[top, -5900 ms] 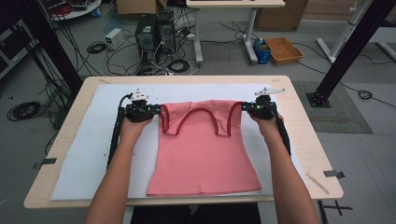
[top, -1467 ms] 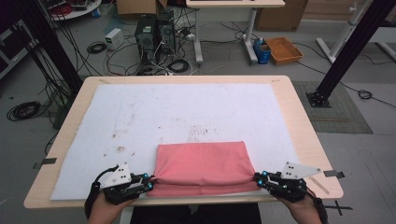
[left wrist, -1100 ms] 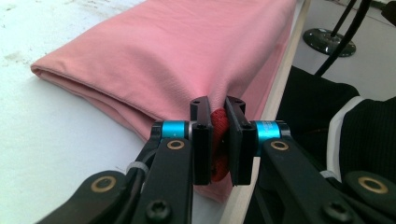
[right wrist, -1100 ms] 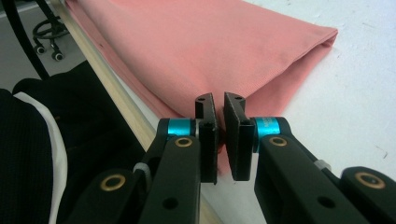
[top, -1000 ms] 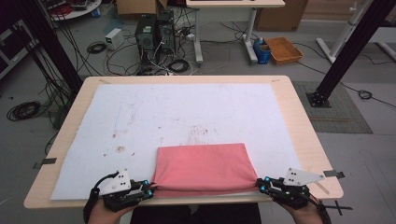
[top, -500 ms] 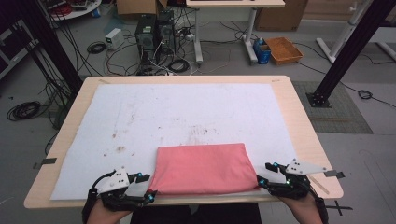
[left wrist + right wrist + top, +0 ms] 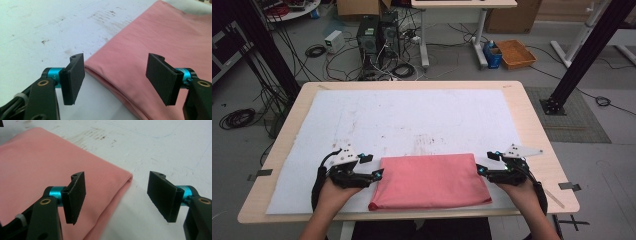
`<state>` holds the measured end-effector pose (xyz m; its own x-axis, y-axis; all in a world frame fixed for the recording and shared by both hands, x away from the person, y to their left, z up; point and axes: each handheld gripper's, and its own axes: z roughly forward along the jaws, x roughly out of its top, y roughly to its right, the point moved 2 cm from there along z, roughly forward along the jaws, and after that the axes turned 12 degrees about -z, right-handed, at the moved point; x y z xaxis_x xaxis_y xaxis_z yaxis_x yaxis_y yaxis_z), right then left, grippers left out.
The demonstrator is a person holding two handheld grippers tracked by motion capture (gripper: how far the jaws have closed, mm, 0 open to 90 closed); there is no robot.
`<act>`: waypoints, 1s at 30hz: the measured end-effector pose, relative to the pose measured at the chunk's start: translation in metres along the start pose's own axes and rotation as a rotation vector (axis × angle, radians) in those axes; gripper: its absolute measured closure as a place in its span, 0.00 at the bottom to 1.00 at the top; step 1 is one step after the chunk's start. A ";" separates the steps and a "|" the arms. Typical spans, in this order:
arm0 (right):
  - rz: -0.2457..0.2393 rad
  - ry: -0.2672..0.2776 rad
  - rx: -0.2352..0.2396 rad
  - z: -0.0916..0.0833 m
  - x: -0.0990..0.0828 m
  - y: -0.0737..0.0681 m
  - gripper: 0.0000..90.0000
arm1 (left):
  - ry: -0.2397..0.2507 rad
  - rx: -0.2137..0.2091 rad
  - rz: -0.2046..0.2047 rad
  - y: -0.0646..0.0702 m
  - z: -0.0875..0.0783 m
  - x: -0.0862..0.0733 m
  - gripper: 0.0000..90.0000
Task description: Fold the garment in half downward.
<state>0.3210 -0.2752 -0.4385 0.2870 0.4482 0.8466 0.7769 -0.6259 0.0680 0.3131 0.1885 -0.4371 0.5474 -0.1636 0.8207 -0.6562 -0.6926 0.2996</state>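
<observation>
Now the pink garment lies folded into a smooth rectangle on the white mat at the table's near edge, between the left gripper and right gripper, whose jaws have just opened wide and hold nothing.

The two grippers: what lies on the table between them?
In the high view, the folded pink cloth lies between the left gripper and the right gripper, on the white mat. Both grippers' jaws have just been opening, and nothing is clamped.

Left gripper, right gripper: jaws just opened wide, nothing between
</observation>
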 end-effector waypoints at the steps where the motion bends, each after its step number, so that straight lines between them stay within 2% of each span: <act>1: 0.002 -0.006 -0.002 0.005 0.002 0.003 0.35 | -0.005 0.006 -0.003 -0.003 0.004 0.002 0.35; 6: 0.011 -0.046 0.017 0.031 0.008 0.016 0.40 | -0.053 0.055 -0.054 -0.015 0.027 0.004 0.35; 10: 0.002 -0.102 0.026 0.046 0.007 0.019 0.49 | -0.074 0.086 -0.070 -0.019 0.035 0.003 0.35; 11: -0.001 -0.116 0.026 0.047 0.006 0.019 0.53 | -0.084 0.090 -0.065 -0.020 0.036 0.003 0.36; 15: 0.002 -0.158 0.026 0.053 0.001 0.022 0.56 | -0.119 0.103 -0.063 -0.021 0.040 -0.001 0.46; 17: 0.001 -0.162 0.022 0.053 0.001 0.023 0.63 | -0.119 0.105 -0.048 -0.018 0.041 -0.001 0.53; 22: -0.034 -0.162 0.053 0.054 0.002 0.020 0.84 | -0.130 0.123 -0.020 -0.016 0.042 -0.002 0.68; 25: -0.054 -0.158 0.061 0.054 0.003 0.018 0.93 | -0.134 0.109 -0.007 -0.014 0.041 -0.002 0.80; 28: -0.062 -0.151 0.060 0.052 0.003 0.018 0.95 | -0.126 0.105 0.022 -0.012 0.041 -0.003 0.91; 30: -0.059 -0.144 0.051 0.050 0.004 0.018 0.96 | -0.118 0.107 0.027 -0.011 0.040 -0.002 0.93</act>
<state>0.3641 -0.2522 -0.4605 0.3146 0.5727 0.7570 0.8215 -0.5639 0.0852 0.3400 0.1687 -0.4618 0.5919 -0.2602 0.7629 -0.6158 -0.7566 0.2197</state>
